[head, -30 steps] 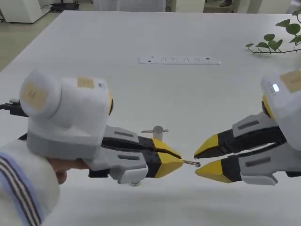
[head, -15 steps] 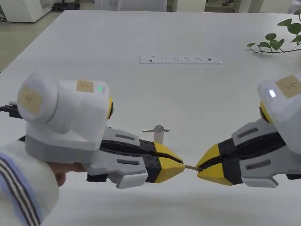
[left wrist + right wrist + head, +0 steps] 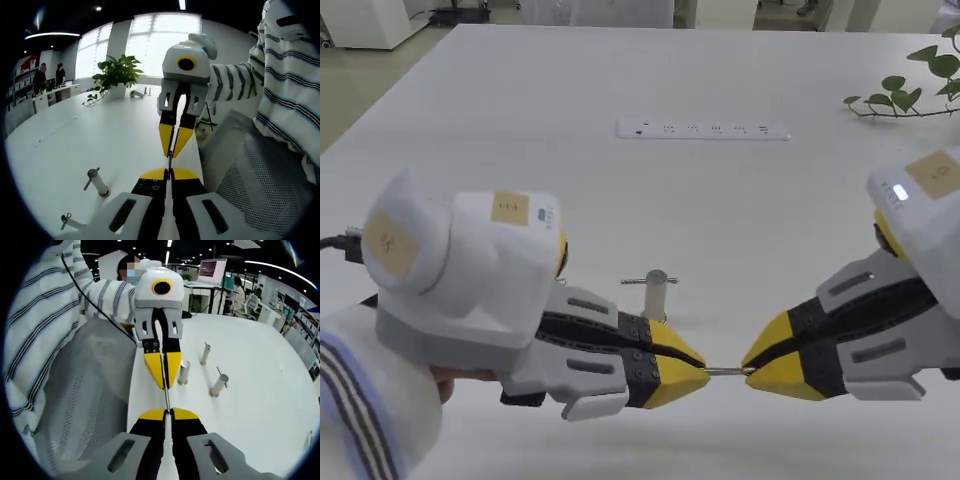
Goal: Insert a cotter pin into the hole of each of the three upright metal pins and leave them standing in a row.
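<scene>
The loose cotter pin (image 3: 725, 371) hung level above the white table (image 3: 520, 150), stretched between two yellow-tipped claws. The left gripper (image 3: 705, 368) had its jaws pinched together on one end and the right gripper (image 3: 745, 368) was clamped the same way on the other end, tip facing tip. Just behind the left gripper's nose stood a metal pin (image 3: 656, 290) with a thin pin already crossing its head.

In the right gripper view, metal pins (image 3: 205, 353) stood near one another on the table beyond the claws. One of them (image 3: 219, 385) carried a cross-pin, and another (image 3: 184, 372) was half hidden by the left gripper's tip.

Tan stickers (image 3: 508, 208) sat on top of both gripper housings, their marks too faint to read. Farther back lay a white power strip (image 3: 702, 129), its printing too small to read, and a leafy plant (image 3: 905, 95) trailed in at the table's far right edge
</scene>
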A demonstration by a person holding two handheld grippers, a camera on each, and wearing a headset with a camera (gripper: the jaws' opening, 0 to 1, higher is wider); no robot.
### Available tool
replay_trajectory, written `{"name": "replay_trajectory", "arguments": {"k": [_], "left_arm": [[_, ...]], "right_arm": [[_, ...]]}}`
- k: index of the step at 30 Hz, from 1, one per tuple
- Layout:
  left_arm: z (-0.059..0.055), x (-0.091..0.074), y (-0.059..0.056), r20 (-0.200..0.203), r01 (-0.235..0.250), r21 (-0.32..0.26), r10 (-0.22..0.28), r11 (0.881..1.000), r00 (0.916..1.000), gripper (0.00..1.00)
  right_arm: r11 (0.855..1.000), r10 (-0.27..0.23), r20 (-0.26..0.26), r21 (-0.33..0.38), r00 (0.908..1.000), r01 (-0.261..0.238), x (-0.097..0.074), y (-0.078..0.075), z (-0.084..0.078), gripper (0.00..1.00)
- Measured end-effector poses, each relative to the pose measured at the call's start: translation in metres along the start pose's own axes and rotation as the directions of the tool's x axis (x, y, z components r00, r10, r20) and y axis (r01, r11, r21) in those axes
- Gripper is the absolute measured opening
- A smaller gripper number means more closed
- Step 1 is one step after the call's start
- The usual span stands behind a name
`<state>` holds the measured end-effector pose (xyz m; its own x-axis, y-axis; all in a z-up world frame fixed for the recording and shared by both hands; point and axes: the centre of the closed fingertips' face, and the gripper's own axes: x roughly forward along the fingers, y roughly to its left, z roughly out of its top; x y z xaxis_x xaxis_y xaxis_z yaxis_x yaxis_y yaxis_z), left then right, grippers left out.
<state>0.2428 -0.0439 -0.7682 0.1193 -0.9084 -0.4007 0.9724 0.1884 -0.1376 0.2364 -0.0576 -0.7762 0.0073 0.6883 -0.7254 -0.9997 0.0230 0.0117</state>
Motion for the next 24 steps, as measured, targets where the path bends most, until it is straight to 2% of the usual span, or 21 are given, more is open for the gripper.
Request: {"name": "replay_trajectory", "arguments": {"k": [5,14,18,20,22,24], "left_arm": [[-0.0019,0.0003,0.0011,-0.01,-0.008,-0.004,0.008,1.0,0.9999,0.02],[-0.0036,-0.0014,0.0037,-0.022,-0.021,-0.007,0.021,1.0,0.9995,0.03],[-0.0075,-0.0016,0.0051,-0.04,-0.026,0.025,0.027,0.999,0.9989,0.13],[-0.0074,-0.0014,0.0049,-0.036,-0.025,0.023,0.026,0.999,0.999,0.13],[-0.0076,-0.0011,0.0062,-0.034,-0.03,0.02,0.031,0.999,0.999,0.14],[-0.01,-0.0011,0.0078,-0.042,-0.037,0.022,0.038,0.999,0.9984,0.15]], "right_arm": [[1.0,-0.005,0.011,0.028,0.9999,0.005,-0.0022,0.0008,0.002,0.04],[0.999,-0.023,0.035,0.027,0.9991,0.022,-0.0007,0.002,0.0046,0.04],[0.999,-0.032,0.047,0.045,0.9984,0.03,0.0009,0.0015,0.0057,0.04],[0.998,-0.041,0.042,0.044,0.9982,0.039,0.0023,0.0013,0.0035,0.02],[0.998,-0.031,0.053,0.059,0.9981,0.028,0.003,0.0035,0.0051,0.02],[0.998,-0.04,0.043,0.055,0.9983,0.038,0.0065,0.0022,-0.0002,0.02]]}}
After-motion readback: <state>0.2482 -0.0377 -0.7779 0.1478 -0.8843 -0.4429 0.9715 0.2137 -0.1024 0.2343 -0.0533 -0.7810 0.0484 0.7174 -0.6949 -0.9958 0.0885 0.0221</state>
